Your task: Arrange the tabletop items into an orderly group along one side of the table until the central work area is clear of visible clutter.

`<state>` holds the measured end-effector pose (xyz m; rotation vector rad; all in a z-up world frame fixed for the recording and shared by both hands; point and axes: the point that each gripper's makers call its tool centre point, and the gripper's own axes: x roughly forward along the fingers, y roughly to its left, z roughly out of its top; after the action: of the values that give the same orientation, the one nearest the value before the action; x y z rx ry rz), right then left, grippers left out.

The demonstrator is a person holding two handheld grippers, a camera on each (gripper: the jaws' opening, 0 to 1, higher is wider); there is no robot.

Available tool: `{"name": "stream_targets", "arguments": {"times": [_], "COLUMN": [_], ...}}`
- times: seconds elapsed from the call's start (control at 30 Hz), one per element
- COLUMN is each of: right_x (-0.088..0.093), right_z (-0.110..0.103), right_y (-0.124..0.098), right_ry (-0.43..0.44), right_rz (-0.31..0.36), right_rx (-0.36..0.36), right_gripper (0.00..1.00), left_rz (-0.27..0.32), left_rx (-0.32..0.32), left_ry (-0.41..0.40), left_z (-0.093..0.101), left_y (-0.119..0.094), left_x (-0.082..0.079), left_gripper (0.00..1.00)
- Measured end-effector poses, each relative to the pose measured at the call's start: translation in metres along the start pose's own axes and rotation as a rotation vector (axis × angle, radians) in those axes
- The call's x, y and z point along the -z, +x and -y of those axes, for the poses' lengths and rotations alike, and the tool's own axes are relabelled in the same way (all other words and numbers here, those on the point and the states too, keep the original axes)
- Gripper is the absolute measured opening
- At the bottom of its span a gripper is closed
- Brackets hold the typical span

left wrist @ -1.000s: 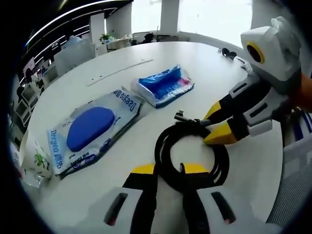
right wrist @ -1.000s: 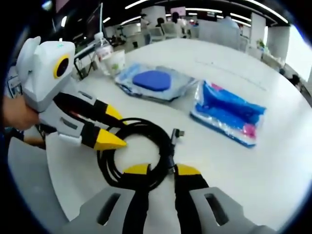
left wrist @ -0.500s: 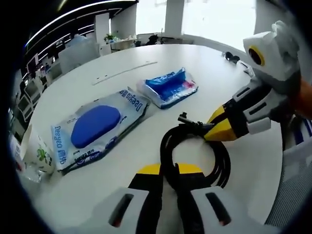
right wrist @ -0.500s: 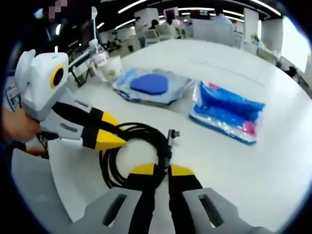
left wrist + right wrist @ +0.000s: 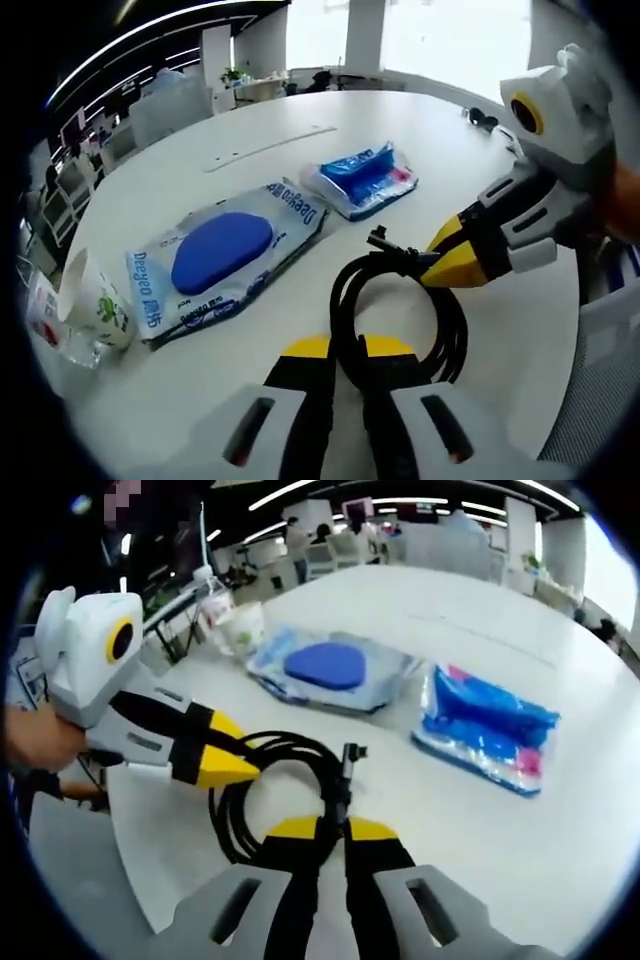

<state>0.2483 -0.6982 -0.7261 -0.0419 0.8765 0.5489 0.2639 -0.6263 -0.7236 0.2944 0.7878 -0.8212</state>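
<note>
Both grippers on the black coiled cable (image 5: 400, 310), which lies on the white surface (image 5: 300, 130) at the near edge, close to the person. Left gripper (image 5: 348, 352) pinches the near side of the coil, jaws drawn in tight on the strands; right gripper (image 5: 332, 830) likewise clamped on the coil's opposite side, by the plug end that sticks up. Each gripper's yellow tips show in the other's view, touching the loop.

Wet-wipe pack w/ blue lid (image 5: 225, 255) and blue plastic pouch (image 5: 365, 180) lie side by side, well apart from the cable; paper cup (image 5: 85, 300) at the surface's far-left edge.

Judgement — step in hand: carry the coil over to join the packs. To do well: keep both grips equal, lift level so loops don't spill, move grippers together w/o pulling apart, set down just beside the wipe pack, plug tucked inward — release one gripper at a time.
</note>
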Motion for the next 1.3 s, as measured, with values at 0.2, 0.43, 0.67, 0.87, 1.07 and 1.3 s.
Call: {"name": "stream_targets", "arguments": {"times": [0.2, 0.43, 0.67, 0.87, 1.07, 1.3], "right_x": [-0.007, -0.01, -0.009, -0.01, -0.009, -0.008], "right_z": [-0.002, -0.001, 0.002, 0.006, 0.008, 0.01], "right_y": [0.004, 0.009, 0.013, 0.016, 0.019, 0.021], "right_ry": [-0.012, -0.025, -0.039, -0.052, -0.056, -0.067], "right_rz": [0.006, 0.002, -0.009, -0.017, -0.023, -0.028], "right_rx": [-0.003, -0.001, 0.006, 0.01, 0.006, 0.001], "right_gripper": [0.04, 0.05, 0.05, 0.05, 0.06, 0.06], "left_rz": [0.003, -0.002, -0.008, -0.014, -0.016, -0.024], "left_rx": [-0.012, -0.016, -0.011, -0.008, -0.002, 0.0], "left_ry": [-0.004, -0.008, -0.018, -0.033, -0.044, -0.05], "left_z": [-0.007, -0.012, -0.013, -0.014, -0.015, -0.016], "left_y": [-0.002, -0.001, 0.004, 0.008, 0.01, 0.014], "left_x": [-0.001, -0.001, 0.0, 0.0, 0.001, 0.002], "left_gripper": [0.07, 0.07, 0.08, 0.08, 0.08, 0.08]}}
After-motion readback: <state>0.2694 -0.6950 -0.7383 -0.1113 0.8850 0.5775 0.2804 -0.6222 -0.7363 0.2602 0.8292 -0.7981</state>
